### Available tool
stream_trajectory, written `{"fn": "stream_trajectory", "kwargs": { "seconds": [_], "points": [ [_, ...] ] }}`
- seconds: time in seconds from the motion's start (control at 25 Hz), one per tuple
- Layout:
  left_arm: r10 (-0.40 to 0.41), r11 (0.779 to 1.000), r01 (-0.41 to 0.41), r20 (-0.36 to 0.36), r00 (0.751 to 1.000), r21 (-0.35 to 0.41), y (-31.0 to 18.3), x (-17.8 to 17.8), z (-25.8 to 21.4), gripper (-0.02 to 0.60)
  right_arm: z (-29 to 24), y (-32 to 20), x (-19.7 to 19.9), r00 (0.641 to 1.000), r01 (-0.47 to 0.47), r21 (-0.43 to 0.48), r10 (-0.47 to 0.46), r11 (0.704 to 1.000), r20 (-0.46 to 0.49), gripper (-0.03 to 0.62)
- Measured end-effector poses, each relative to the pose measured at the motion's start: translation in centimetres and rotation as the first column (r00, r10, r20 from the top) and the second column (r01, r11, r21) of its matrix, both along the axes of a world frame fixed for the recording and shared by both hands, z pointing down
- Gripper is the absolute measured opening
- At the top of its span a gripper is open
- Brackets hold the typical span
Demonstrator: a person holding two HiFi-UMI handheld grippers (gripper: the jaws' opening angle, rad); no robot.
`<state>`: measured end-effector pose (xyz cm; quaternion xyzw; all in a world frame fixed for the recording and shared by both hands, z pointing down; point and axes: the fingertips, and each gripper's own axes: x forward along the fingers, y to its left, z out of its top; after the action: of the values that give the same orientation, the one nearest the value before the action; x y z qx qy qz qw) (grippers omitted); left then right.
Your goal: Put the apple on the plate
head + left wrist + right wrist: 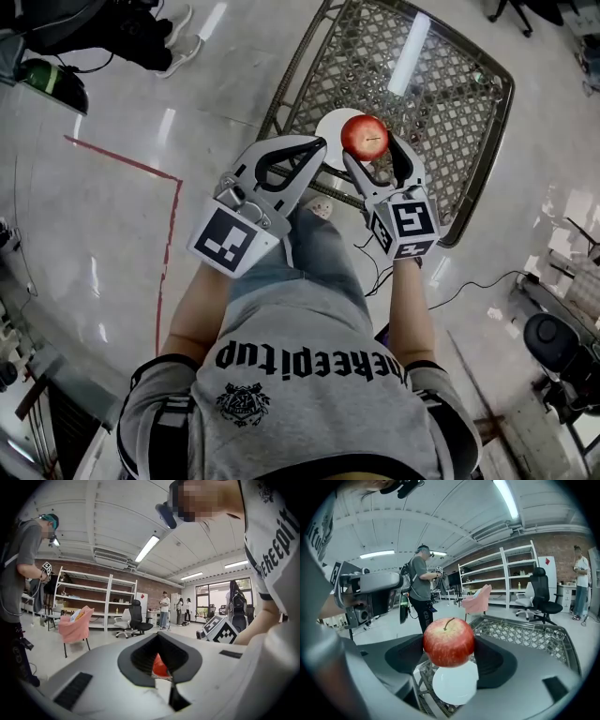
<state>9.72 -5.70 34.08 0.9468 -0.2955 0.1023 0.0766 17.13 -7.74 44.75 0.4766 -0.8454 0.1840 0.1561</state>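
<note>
Head view dn, gripper views horiz, share apple (pixel 365 136)

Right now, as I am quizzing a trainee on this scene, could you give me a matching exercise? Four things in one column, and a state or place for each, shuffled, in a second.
Things:
1. apple
2. plate
3. left gripper
4. right gripper

States or places:
A. shut, with nothing held
B. lying on the lattice table
C. red, held up over the plate
D. shut on the apple

Pairs: 1-C, 2-B, 3-A, 4-D
</note>
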Motion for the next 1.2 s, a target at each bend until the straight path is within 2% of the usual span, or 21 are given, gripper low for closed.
{"fn": "stream_trajectory", "kwargs": {
  "seconds": [0.72, 1.2],
  "points": [
    [0.008, 0.999, -0.007, 0.03, 1.0, -0.047, -1.5, 0.6, 3.3, 0.023, 7.8, -1.1, 0.1, 1.0, 0.0, -0.122, -0.001, 0.992, -0.014, 0.362],
    [0.006, 0.999, -0.004, 0.043, 0.999, -0.047, -1.8, 0.3, 4.2, 0.023, 11.9, -1.1, -0.1, 1.0, -0.008, -0.191, 0.002, 0.982, -0.029, 0.362]
  ]
}}
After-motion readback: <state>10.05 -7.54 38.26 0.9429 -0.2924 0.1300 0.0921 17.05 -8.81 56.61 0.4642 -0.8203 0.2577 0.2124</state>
